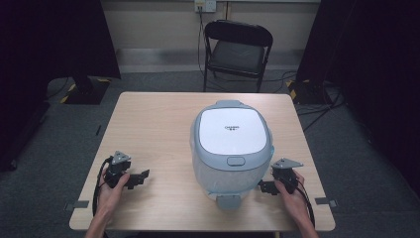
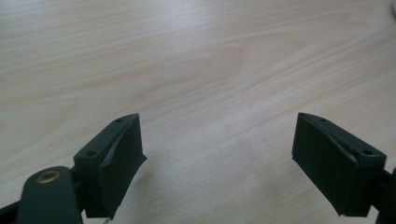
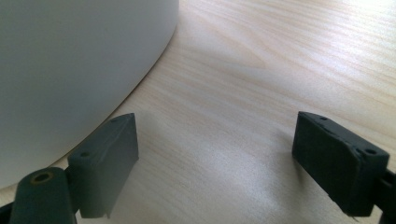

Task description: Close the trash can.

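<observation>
Pale wood grain runs under both of my tools, and the white-and-grey rice cooker [image 1: 231,148] sits a little right of the middle of the counter [image 1: 148,124], lid down, its latch button facing me at the front edge of the lid

My left tool [image 1: 140,177] rests on the wood near the front left, well apart from the cooker, with its jaws spread wide and nothing between them; in the left gripper view there is just bare counter ahead of them. My right tool [image 1: 264,187] lies just beside the cooker's lower right flank, jaws also wide apart and holding nothing. In the right gripper view the curved white wall of the cooker [image 3: 79,70] bulges in close to one jaw, though I cannot tell whether the two touch

I judge this as the very start of the work: both tools parked, the cooker untouched and closed. The next move, as I read it, calls for lifting the right tool up from the counter to the lid's front, where the button sits, while the left comes in to steady the body so the cooker does not slide
</observation>
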Tool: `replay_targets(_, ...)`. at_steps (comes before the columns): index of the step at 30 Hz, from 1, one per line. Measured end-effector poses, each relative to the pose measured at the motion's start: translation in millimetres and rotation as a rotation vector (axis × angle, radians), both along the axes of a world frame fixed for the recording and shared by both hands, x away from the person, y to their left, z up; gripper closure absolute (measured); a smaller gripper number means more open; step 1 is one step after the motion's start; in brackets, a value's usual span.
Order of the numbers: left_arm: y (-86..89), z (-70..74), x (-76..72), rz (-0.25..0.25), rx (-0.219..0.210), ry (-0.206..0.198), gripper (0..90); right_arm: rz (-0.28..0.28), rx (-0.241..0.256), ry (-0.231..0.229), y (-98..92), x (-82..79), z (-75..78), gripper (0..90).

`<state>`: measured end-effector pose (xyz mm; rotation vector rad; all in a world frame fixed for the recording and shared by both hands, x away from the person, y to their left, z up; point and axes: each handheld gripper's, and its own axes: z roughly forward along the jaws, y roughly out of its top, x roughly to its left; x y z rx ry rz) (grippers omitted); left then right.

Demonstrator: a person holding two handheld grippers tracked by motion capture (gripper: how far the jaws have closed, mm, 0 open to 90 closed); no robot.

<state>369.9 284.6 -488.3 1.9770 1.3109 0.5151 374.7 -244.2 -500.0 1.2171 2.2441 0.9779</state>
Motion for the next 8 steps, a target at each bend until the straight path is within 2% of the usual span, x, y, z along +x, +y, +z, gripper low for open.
replay_targets(2,-1.1,-5.2,-0.6,0.004,0.023,0.016,16.3,0.0,0.0,0.0,0.0,0.0,0.0,13.3)
replay_targets(4,-1.4,-8.6,-1.2,0.004,0.028,0.018,16.1,-0.001,0.0,0.0,0.1,0.0,0.0,13.3)
replay_targets(6,-1.4,-11.0,-1.8,0.003,0.023,0.004,15.1,-0.001,0.001,0.001,0.1,-0.1,0.0,13.3)
replay_targets(7,-2.4,-10.8,-2.4,0.004,0.046,0.001,16.2,0.0,0.0,0.0,0.0,0.0,0.0,13.3)
replay_targets(8,-3.7,-11.1,-2.3,0.01,0.05,-0.002,15.8,0.0,0.0,0.0,0.0,0.0,0.0,13.3)
